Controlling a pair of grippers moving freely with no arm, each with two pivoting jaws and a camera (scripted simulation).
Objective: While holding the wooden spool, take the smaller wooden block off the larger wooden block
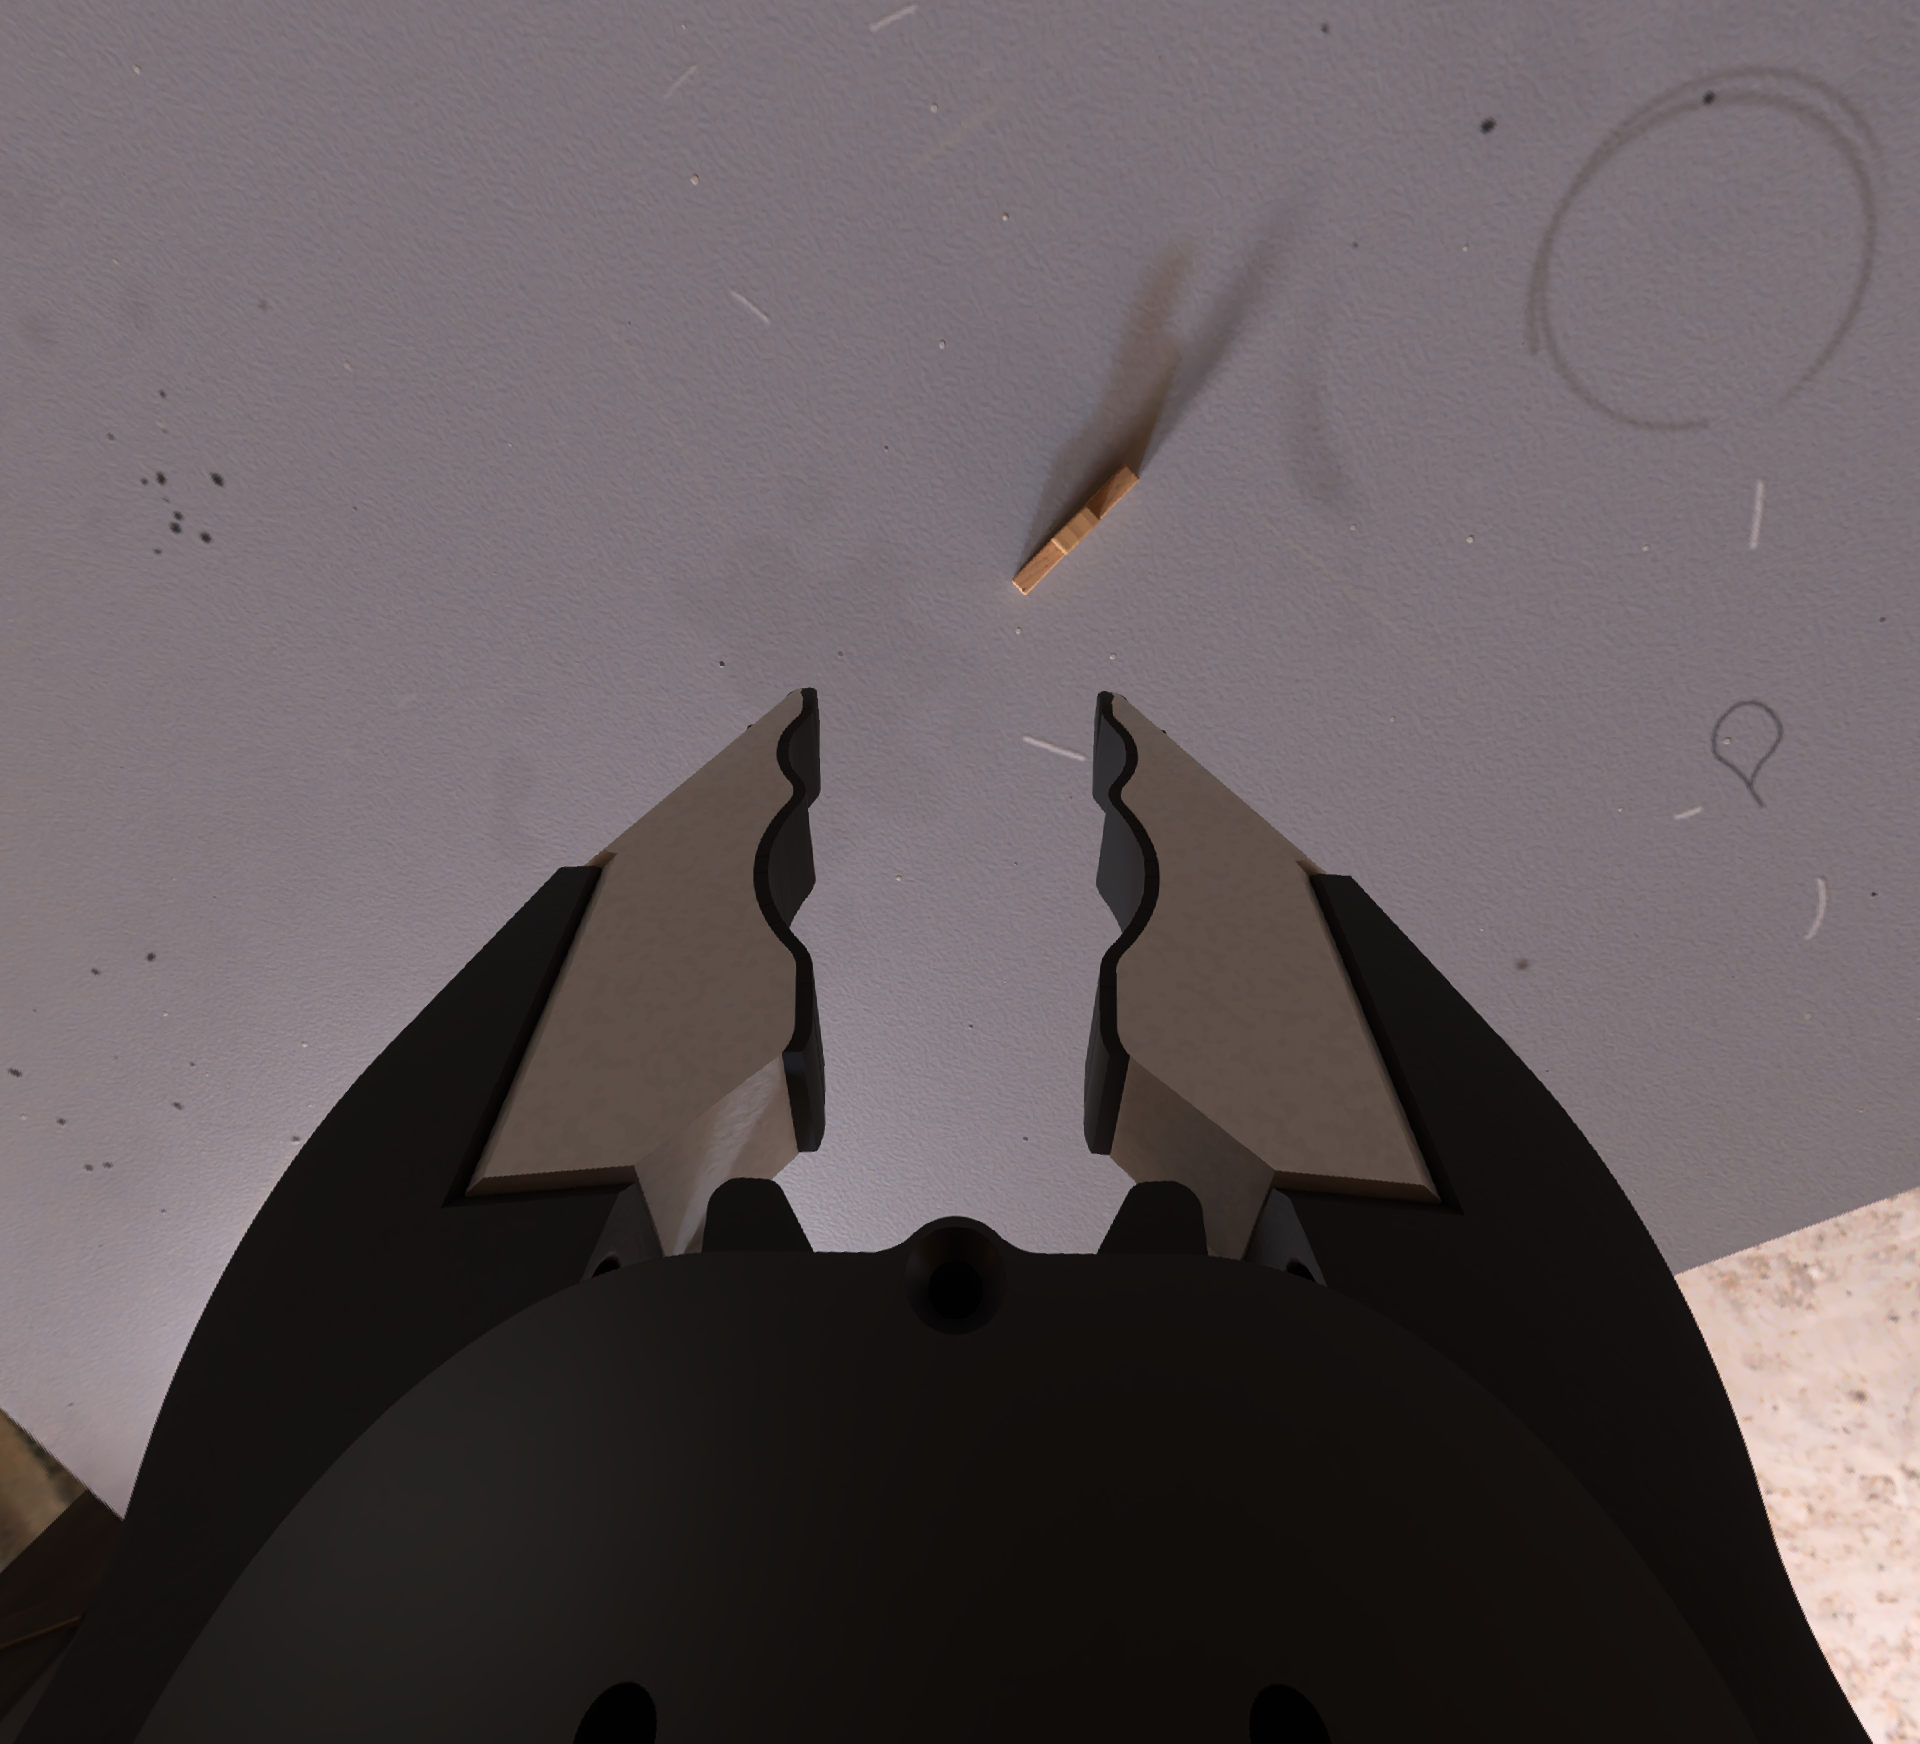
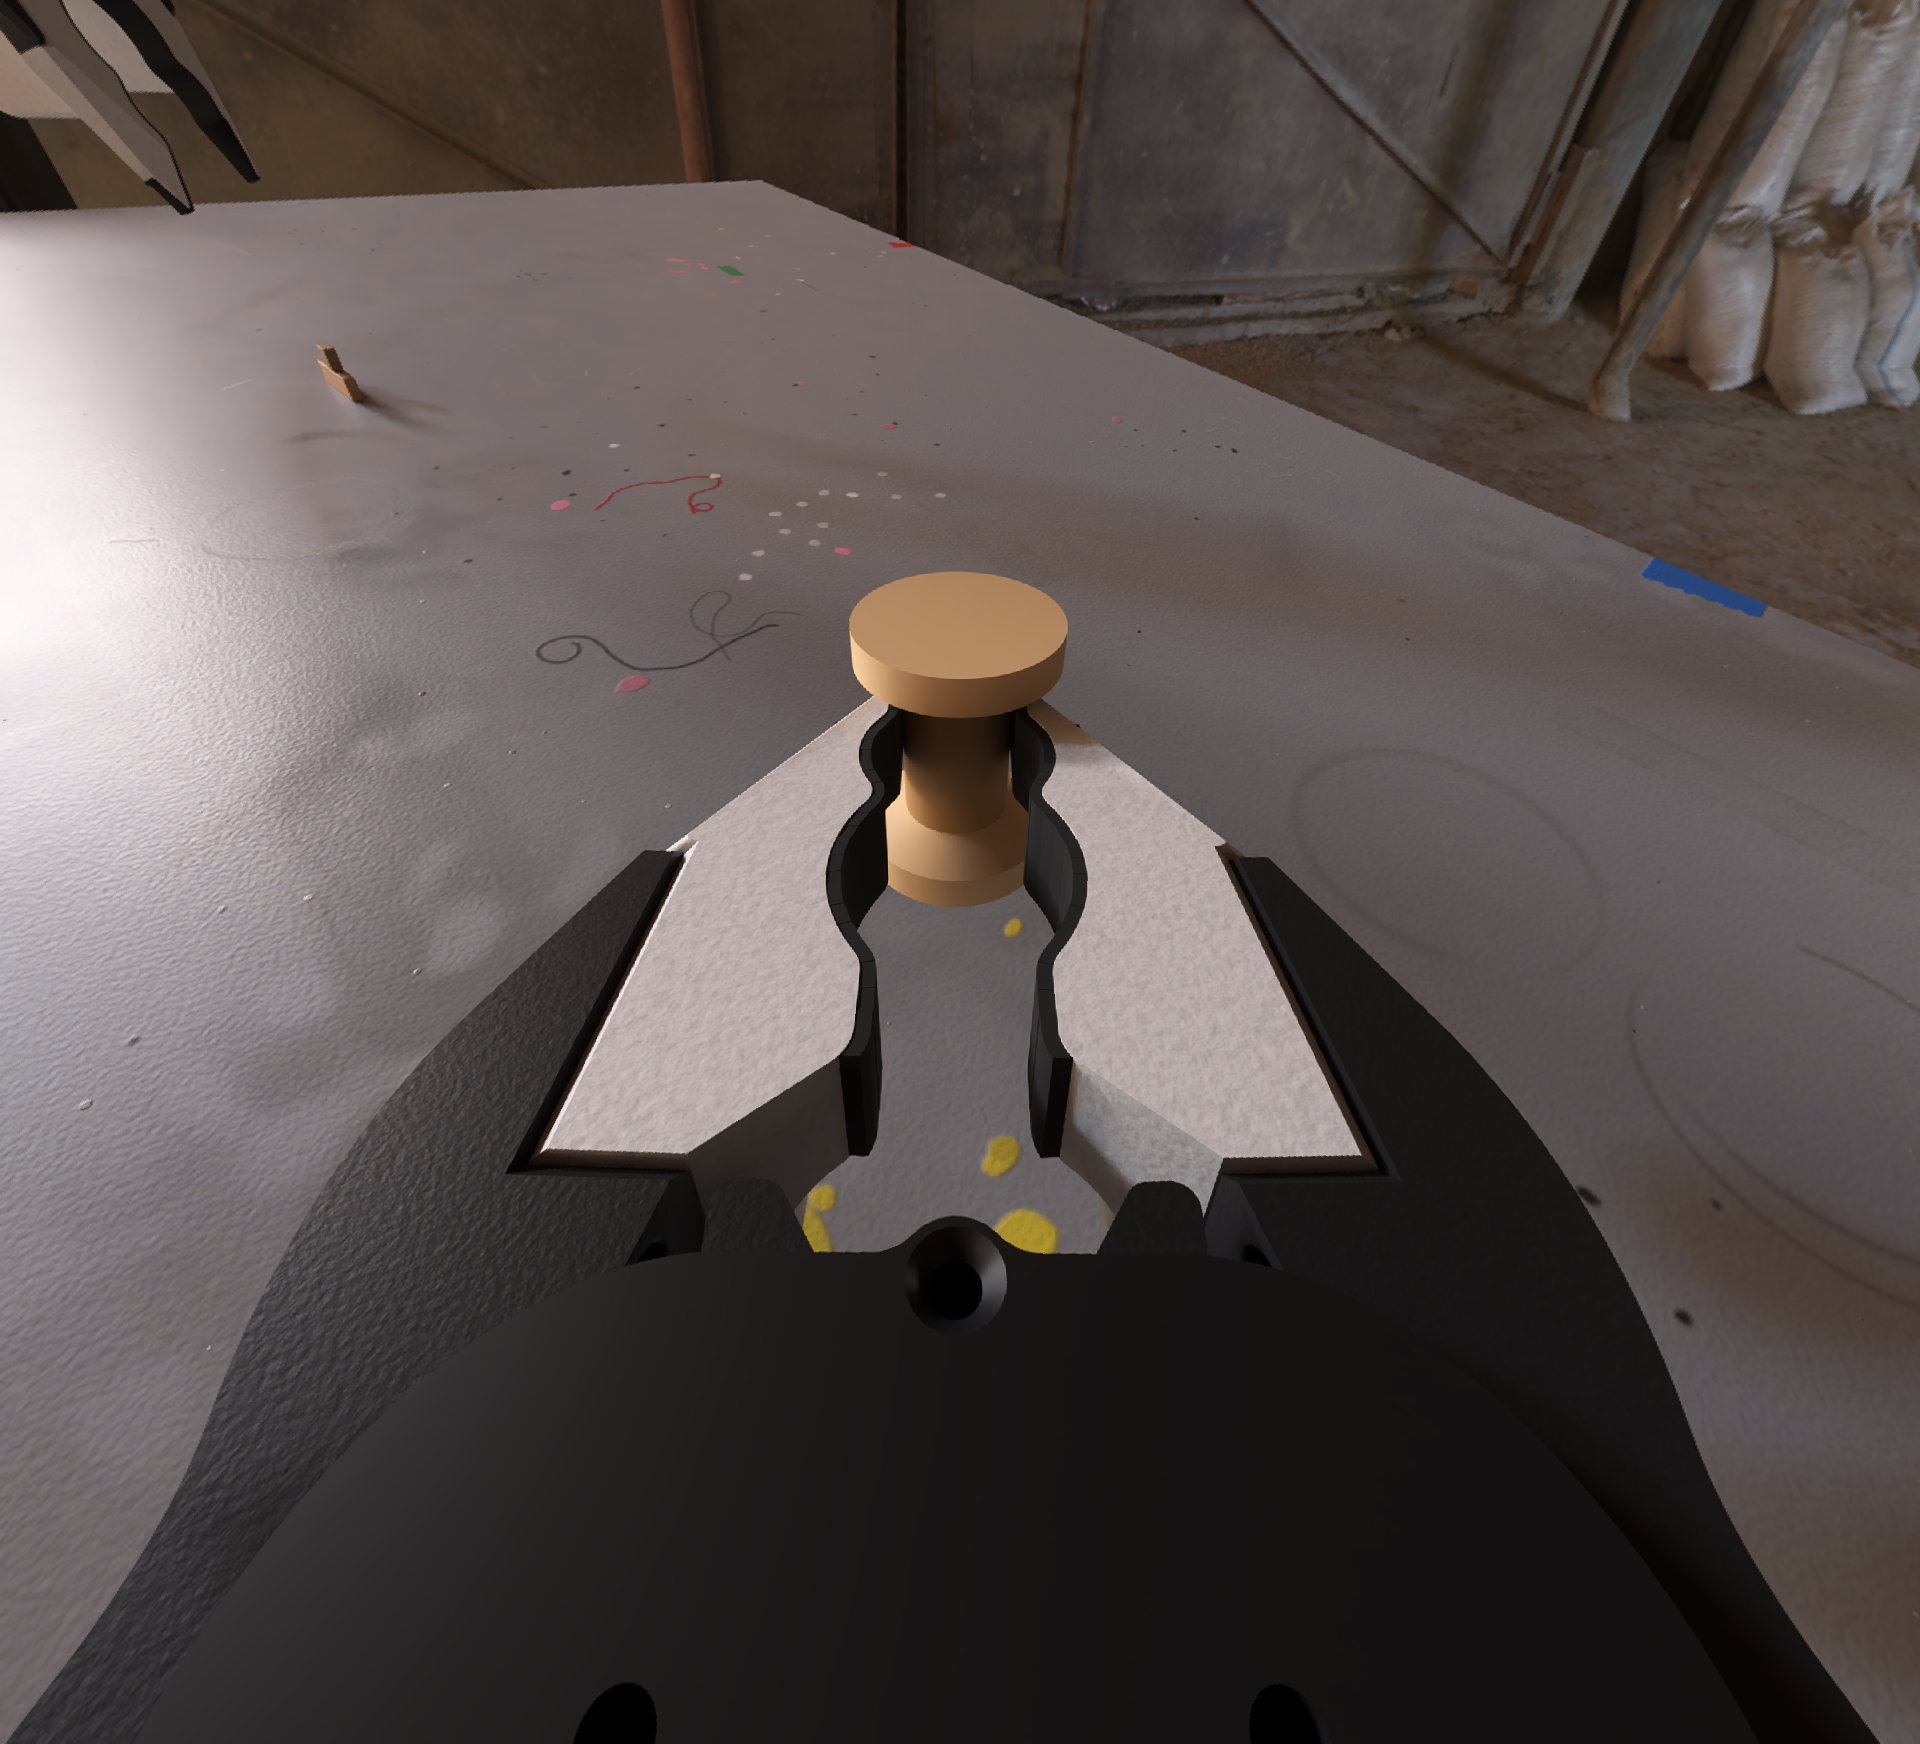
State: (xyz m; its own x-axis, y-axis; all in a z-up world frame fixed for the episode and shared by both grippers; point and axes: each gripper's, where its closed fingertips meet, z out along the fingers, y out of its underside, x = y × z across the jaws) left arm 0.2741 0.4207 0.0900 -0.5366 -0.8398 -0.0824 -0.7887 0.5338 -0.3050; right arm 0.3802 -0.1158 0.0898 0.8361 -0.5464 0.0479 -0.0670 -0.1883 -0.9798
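In the left wrist view I look down on a long thin wooden block (image 1: 1039,568) lying on the grey table, with a smaller wooden block (image 1: 1087,522) on its middle. My left gripper (image 1: 956,699) is open and empty, above the table and short of the blocks. In the right wrist view my right gripper (image 2: 956,720) is shut on the shaft of an upright wooden spool (image 2: 956,645). The two blocks (image 2: 341,375) show small at the far left of that view. The left gripper (image 2: 156,94) hangs above them at the top left.
The grey table (image 2: 1247,551) bears paint specks, scribbles and ring marks. A strip of blue tape (image 2: 1704,591) marks its right edge. The table edge and speckled floor (image 1: 1818,1403) show at the lower right of the left wrist view. Walls and white sacks (image 2: 1808,281) stand beyond.
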